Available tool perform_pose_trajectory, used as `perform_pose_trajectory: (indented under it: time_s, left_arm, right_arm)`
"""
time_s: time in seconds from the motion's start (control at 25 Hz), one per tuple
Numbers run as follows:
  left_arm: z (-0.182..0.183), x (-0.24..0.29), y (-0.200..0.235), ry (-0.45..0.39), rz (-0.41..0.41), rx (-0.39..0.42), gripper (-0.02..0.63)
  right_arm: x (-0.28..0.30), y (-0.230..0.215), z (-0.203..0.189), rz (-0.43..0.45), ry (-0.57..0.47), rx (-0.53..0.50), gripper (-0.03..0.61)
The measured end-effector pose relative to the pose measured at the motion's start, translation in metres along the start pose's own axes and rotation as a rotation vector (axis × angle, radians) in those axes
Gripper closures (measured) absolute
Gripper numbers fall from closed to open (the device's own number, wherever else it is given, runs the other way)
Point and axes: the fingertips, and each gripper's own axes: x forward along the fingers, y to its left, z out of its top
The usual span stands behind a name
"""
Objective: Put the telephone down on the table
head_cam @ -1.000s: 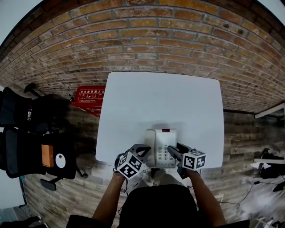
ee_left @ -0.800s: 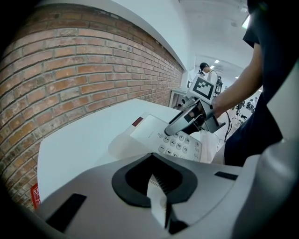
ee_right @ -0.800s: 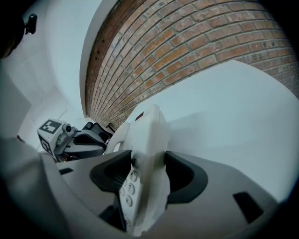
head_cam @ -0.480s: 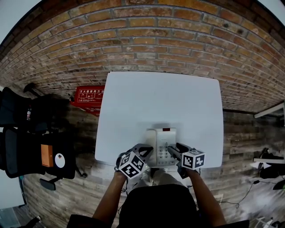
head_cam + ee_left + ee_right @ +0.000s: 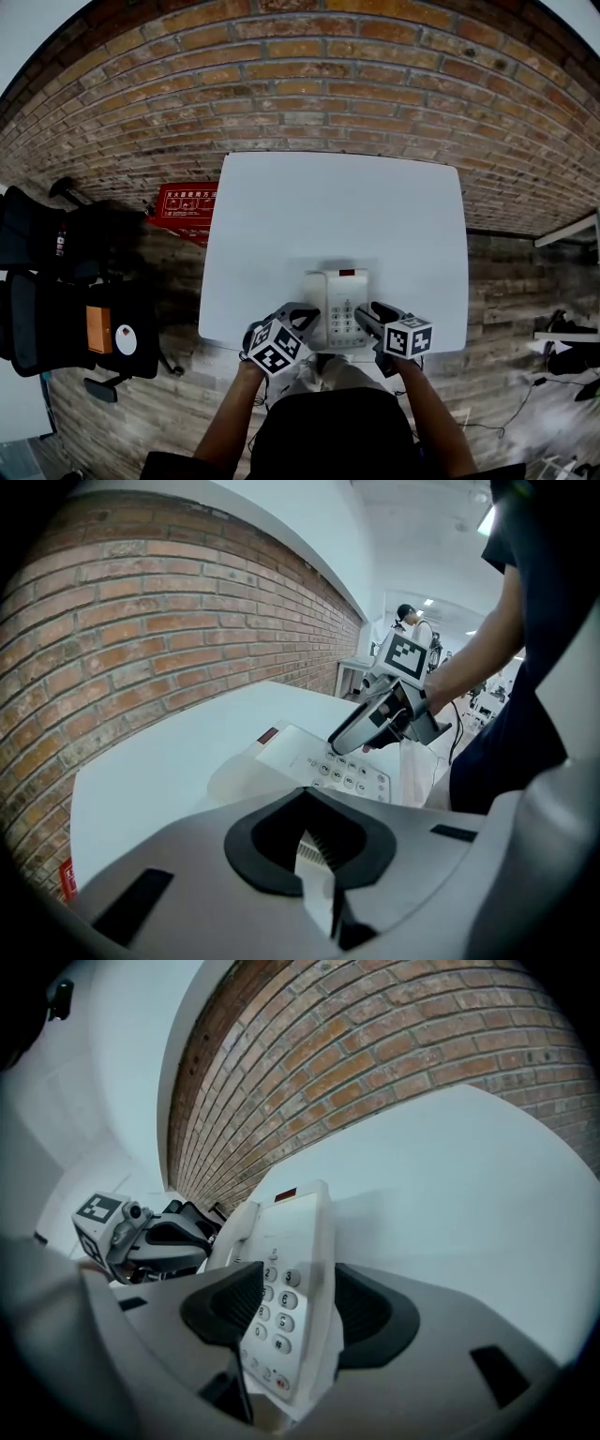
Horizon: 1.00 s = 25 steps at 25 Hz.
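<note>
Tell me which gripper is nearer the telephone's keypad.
Right. The right gripper has its jaws on either side of the telephone at the keypad edge. The left gripper, with its jaws shut, sits at the handset side, farther from the keys.

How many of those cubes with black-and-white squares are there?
2. One cube sits on the left claw, left of the telephone; the other sits on the right claw, at the telephone's right side. No others show.
</note>
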Motion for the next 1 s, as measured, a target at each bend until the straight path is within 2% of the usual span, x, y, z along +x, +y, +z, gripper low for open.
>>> perform_pose_trajectory:
  time_s: [0.28, 0.52, 0.68, 0.8, 1.0]
  left_arm:
    - [0.000, -0.001, -0.005, 0.014, 0.005, 0.004, 0.607]
    - [0.015, -0.014, -0.006, -0.092, 0.024, -0.056, 0.607]
    - [0.034, -0.030, -0.002, -0.186, 0.066, -0.064, 0.607]
    - [0.041, -0.040, 0.000, -0.203, 0.098, -0.083, 0.607]
    - [0.050, -0.057, -0.004, -0.234, 0.090, -0.083, 0.607]
  right_arm:
    - [-0.010, 0.006, 0.002, -0.004, -0.021, -0.020, 0.350]
    - [-0.025, 0.018, 0.007, -0.012, -0.051, -0.083, 0.350]
    - [-0.040, 0.032, 0.021, -0.015, -0.115, -0.106, 0.352]
    - [-0.051, 0.045, 0.032, -0.021, -0.154, -0.152, 0.385]
    - [-0.061, 0.068, 0.045, -0.017, -0.208, -0.204, 0.435]
